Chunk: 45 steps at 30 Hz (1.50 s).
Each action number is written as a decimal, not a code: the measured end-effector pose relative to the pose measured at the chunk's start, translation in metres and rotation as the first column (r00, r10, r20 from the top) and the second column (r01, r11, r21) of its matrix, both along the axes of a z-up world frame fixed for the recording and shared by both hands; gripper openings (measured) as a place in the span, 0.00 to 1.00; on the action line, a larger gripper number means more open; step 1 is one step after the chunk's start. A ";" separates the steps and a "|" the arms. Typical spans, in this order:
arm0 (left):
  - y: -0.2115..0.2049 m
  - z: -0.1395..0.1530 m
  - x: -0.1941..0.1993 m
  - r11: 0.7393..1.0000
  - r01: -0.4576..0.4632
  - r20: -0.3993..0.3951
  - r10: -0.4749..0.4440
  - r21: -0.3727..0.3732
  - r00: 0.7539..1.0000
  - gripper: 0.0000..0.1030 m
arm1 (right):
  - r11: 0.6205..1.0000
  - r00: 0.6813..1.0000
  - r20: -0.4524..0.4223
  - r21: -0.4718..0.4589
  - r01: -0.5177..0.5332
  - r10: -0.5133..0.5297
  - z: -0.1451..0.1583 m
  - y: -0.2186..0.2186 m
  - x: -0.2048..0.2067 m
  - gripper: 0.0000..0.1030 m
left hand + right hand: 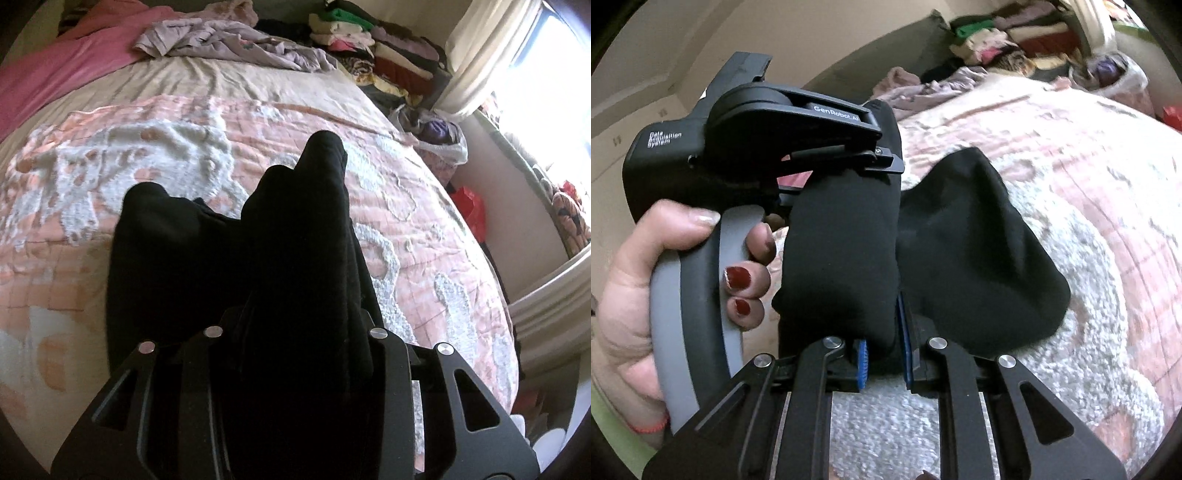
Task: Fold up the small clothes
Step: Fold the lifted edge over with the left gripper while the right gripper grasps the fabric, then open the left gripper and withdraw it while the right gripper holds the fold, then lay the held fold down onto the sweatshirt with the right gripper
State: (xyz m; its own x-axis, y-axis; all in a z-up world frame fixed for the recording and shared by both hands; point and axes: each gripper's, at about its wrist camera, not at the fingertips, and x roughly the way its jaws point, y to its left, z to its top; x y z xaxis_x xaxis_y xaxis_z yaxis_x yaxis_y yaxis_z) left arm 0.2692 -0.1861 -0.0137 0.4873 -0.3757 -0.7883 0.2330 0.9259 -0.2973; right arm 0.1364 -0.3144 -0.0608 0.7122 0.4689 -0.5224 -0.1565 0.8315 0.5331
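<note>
Both fingertips of the left gripper (295, 325) are buried under the small black knit garment (288, 236) it clamps above the pink-and-white quilted bedspread (424, 206). Only the right wrist view shows the right gripper (882, 354) pinching that cloth between blue pads (862, 363), and a hand (639, 295) gripping the left tool's handle.

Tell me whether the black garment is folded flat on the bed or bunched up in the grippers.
Bunched up and held. The black garment hangs in rounded lumps between the right gripper and left gripper, above the bedspread.
</note>
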 end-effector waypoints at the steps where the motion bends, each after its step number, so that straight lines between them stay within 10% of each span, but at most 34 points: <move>1: -0.002 -0.002 0.001 1.000 0.009 -0.001 -0.009 0.004 1.000 0.33 | 1.000 1.000 -0.007 0.005 0.003 -0.003 -0.002 -0.001 0.001 0.12; 5: -0.010 -0.007 -0.003 0.997 0.069 0.006 -0.069 0.019 0.998 0.46 | 1.000 0.999 -0.031 0.015 0.008 -0.007 -0.008 -0.005 0.002 0.14; 8: -0.001 0.000 -0.011 0.992 0.098 0.010 -0.097 -0.080 0.995 0.74 | 1.000 0.999 -0.048 0.011 0.024 -0.024 -0.011 -0.009 0.004 0.16; 14: 0.045 0.027 -0.037 0.990 0.023 0.108 -0.007 -0.139 0.994 0.74 | 0.996 0.993 -0.105 0.064 0.068 -0.061 -0.016 -0.030 0.000 0.25; 28: 0.105 -0.011 -0.063 0.992 -0.110 0.142 0.100 0.063 0.985 0.74 | 0.996 0.996 -0.084 0.080 0.026 -0.020 0.014 -0.058 0.001 0.78; 34: 0.087 -0.028 -0.069 0.994 -0.053 0.129 0.041 0.091 0.991 0.74 | 0.970 0.984 -0.176 0.239 0.036 0.007 0.005 -0.082 0.037 0.78; 45: 0.079 -0.035 -0.074 0.996 -0.042 0.128 0.031 0.084 0.991 0.73 | 0.978 0.969 -0.242 0.210 -0.006 0.058 -0.004 -0.069 0.095 0.66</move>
